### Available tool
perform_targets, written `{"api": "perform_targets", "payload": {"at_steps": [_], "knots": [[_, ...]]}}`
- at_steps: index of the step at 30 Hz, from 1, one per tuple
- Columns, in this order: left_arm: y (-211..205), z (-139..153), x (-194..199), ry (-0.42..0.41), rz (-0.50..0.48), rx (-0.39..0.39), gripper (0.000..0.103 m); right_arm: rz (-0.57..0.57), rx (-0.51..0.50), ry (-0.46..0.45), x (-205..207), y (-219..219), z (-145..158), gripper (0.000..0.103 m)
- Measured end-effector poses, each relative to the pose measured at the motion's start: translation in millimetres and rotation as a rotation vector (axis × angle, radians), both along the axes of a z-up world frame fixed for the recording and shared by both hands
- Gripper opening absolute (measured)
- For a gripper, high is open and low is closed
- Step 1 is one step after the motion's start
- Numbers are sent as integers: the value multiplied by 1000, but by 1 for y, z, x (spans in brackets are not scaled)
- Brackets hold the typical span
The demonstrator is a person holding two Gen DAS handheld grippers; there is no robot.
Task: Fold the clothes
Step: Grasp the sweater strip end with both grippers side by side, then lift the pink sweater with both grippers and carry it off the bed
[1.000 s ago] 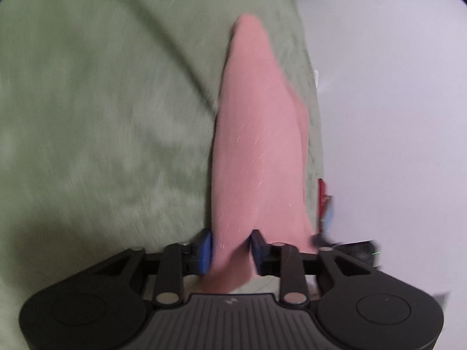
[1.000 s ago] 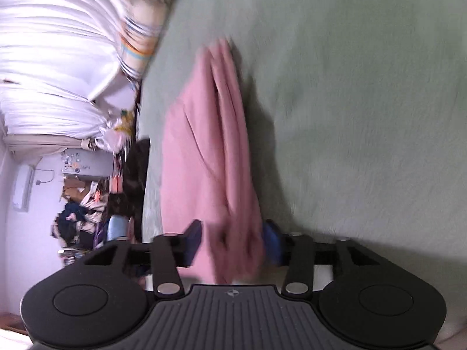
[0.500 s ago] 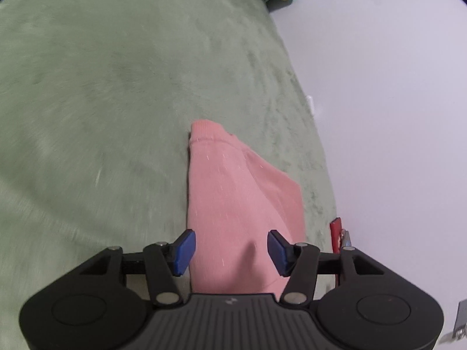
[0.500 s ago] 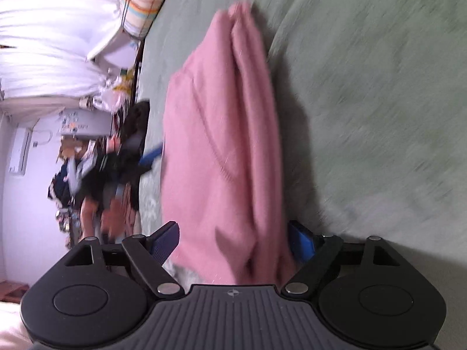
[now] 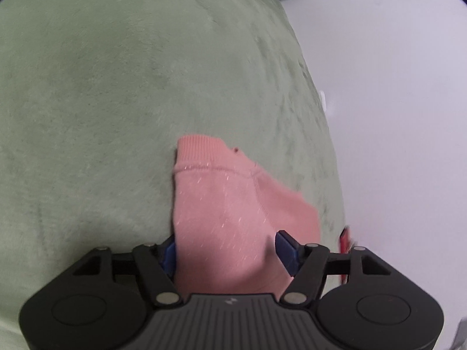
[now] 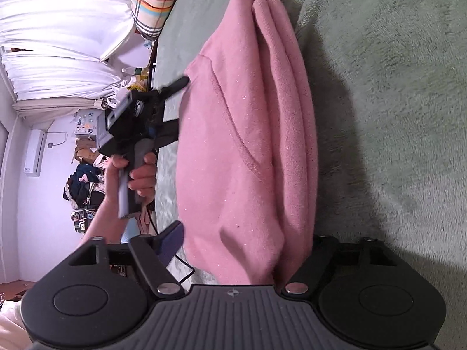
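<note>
A home bedroom: a bed with a green fleece blanket [image 6: 394, 93], a plaid pillow [image 6: 154, 0], white curtains [image 6: 58, 35], a wall air conditioner [image 6: 35, 154] and heaped clothes [image 6: 84, 183] behind.

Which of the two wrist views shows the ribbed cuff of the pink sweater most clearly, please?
The left wrist view: the ribbed cuff lies flat on the green blanket, its ribs and seam sharp. In the right wrist view the pink sweater fills the frame, but its far ribbed end is small and bunched.
</note>
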State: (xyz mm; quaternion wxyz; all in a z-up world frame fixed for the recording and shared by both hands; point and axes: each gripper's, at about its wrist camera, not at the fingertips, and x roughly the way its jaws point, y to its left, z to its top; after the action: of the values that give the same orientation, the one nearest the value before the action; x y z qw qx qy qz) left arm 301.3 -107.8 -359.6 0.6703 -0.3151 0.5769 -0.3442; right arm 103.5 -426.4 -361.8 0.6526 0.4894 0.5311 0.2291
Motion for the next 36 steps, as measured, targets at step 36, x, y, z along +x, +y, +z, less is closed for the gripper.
{"api": "perform_targets", "payload": {"at_steps": [36], "knots": [[70,89,-18,-198,154,4,28,120,-393,-355,-28,50,104,21]]}}
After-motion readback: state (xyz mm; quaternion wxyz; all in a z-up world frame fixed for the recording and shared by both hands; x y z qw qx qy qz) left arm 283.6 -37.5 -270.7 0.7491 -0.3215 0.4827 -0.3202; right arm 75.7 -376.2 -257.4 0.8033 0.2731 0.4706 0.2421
